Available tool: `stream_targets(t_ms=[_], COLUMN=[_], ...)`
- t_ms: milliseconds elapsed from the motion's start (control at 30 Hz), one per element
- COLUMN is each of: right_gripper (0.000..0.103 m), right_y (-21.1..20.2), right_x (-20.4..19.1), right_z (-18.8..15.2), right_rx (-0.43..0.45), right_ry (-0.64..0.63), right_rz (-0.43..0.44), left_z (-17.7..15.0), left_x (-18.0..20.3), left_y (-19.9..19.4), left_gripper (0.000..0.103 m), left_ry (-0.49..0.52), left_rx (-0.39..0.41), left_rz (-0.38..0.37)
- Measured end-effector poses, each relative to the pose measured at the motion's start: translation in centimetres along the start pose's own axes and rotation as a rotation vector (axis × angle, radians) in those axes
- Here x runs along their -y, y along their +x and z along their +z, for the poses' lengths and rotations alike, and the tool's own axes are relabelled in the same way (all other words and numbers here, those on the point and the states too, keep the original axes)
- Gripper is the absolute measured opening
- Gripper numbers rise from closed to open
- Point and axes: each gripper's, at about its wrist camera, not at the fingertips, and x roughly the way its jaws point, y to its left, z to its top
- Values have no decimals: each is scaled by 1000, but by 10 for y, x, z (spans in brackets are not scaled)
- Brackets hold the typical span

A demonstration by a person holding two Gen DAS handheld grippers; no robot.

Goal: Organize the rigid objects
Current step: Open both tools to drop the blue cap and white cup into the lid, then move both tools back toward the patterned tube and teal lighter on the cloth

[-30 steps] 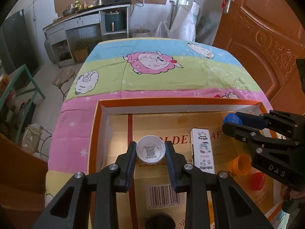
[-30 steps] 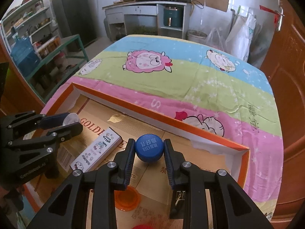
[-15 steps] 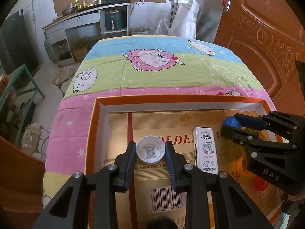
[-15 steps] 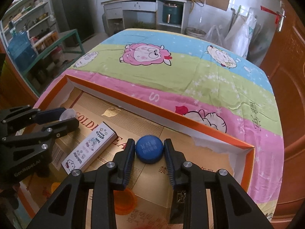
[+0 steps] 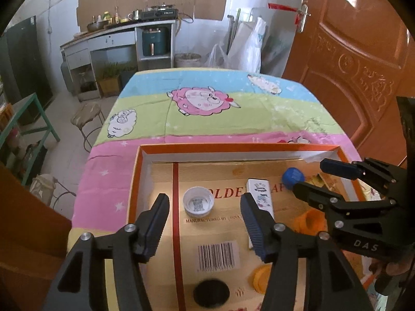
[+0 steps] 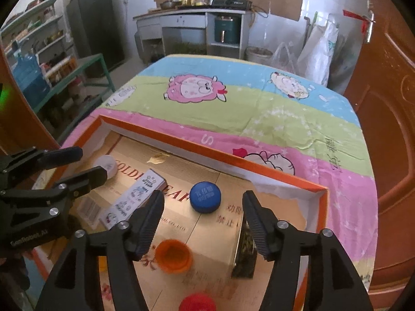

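Observation:
A white cap [image 5: 198,203] lies open side up on the floor of the orange-rimmed cardboard box [image 5: 233,147]. My left gripper [image 5: 205,213] hangs just above and behind it, jaws opening wide and touching nothing. A blue cap [image 6: 205,196] rests flat on the box floor; my right gripper [image 6: 203,213] stands over it, jaws opening, pads clear of the cap. The white cap [image 6: 106,165] shows again beside the left gripper in the right wrist view, and the blue cap [image 5: 292,175] beside the right gripper in the left wrist view.
A small white printed carton [image 5: 260,194] lies between the two caps. An orange cap [image 6: 172,256], a red cap [image 6: 197,302], a black cap [image 5: 211,292] and a dark packet [image 6: 245,248] lie nearer in the box. The box sits on a table with a cartoon sheep cloth [image 5: 207,103].
Both grippers let go: the left's jaws spread off the white cap, the right's off the blue cap. Both caps now lie on the box floor, and both grippers drew back slightly.

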Motion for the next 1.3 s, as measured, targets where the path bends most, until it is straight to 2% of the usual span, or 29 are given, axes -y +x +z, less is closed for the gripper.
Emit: stream_targets(t_ms=[67,133,333,467,833,1300], right_gripper=[67,74,74,74,74,74], right_y=[-10,-22,-55,-71,-112,-145], right_x=[-1,-1,-6,-10,-25,-52], right_z=[-4,-8,-25,-38,-74,-118], right_rx=[11,28,67,72,92,87], right_ry=[12,27,62,80,106,122], right_rz=[10,16,11,5,-26,-47], left_z=[-3,-7,-19,-26,-49,-89], left_x=[0,-1,2,2,10,17], left_y=[-8,-18,-45,-64,-104,-134], left_gripper=[57,57,57,57,57,57], left_ry=[-6,-12,-21,-45,-35,-24], left_rx=[11,22,39,51,88,92], left_rz=[-5,-10,-22,-69,-66,-78])
